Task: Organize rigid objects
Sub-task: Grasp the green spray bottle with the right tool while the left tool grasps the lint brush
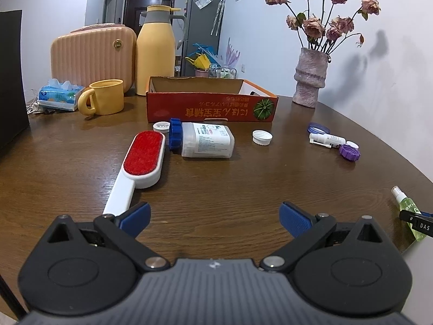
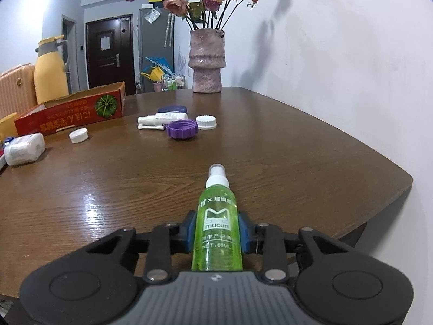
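My right gripper point(image 2: 217, 230) is shut on a green spray bottle point(image 2: 217, 224) that lies on the table with its white nozzle pointing away; the blue pads press its sides. The same green spray bottle point(image 1: 407, 208) shows at the right edge of the left wrist view. My left gripper point(image 1: 215, 215) hangs open above the table with nothing between its fingers. Ahead of it lie a red and white lint brush point(image 1: 140, 159), a clear jar with a blue lid point(image 1: 203, 140) on its side, and an open red cardboard box point(image 1: 211, 108).
Small items are scattered: white caps point(image 1: 262, 137) point(image 2: 206, 122), a purple lid point(image 2: 181, 129), a white nasal spray point(image 2: 159, 120). At the back stand a yellow mug point(image 1: 104, 97), a yellow thermos point(image 1: 157, 51), a tissue pack point(image 1: 59, 94) and a flower vase point(image 1: 311, 77). The table edge point(image 2: 389, 203) runs close on the right.
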{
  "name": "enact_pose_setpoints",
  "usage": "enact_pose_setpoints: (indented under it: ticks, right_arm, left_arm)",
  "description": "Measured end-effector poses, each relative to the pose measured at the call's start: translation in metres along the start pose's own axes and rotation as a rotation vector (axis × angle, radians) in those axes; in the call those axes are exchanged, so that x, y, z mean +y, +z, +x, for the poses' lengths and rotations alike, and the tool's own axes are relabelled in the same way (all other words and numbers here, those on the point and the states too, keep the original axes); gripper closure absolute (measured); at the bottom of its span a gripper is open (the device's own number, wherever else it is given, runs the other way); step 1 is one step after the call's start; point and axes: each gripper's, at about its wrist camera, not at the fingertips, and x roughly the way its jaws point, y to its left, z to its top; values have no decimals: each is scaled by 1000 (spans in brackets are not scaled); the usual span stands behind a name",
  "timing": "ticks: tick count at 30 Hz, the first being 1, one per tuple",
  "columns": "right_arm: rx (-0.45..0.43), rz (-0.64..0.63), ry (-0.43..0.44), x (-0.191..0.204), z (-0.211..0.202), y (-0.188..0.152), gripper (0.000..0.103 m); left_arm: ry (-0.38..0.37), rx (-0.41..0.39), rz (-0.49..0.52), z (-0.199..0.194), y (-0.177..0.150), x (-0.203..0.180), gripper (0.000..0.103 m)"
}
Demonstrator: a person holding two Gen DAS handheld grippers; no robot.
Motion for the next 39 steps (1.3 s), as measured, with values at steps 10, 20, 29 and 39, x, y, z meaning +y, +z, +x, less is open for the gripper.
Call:
enact_pose_setpoints:
  ticks: [10,20,29,39]
  right_arm:
    - [-52,4,40,5,-4,11,73]
    - [-90,-21,98,28,1,33,73]
    - [-98,-40,134,51,21,50,73]
    - [-95,-55,156,72,41,61,73]
  left_arm:
    - [14,2,-14,4,3,8,0]
    - [50,-8,-31,13,13,22,0]
    - [100,1,-23,35,28,38,0]
    - [175,55,-24,82,48,58,0]
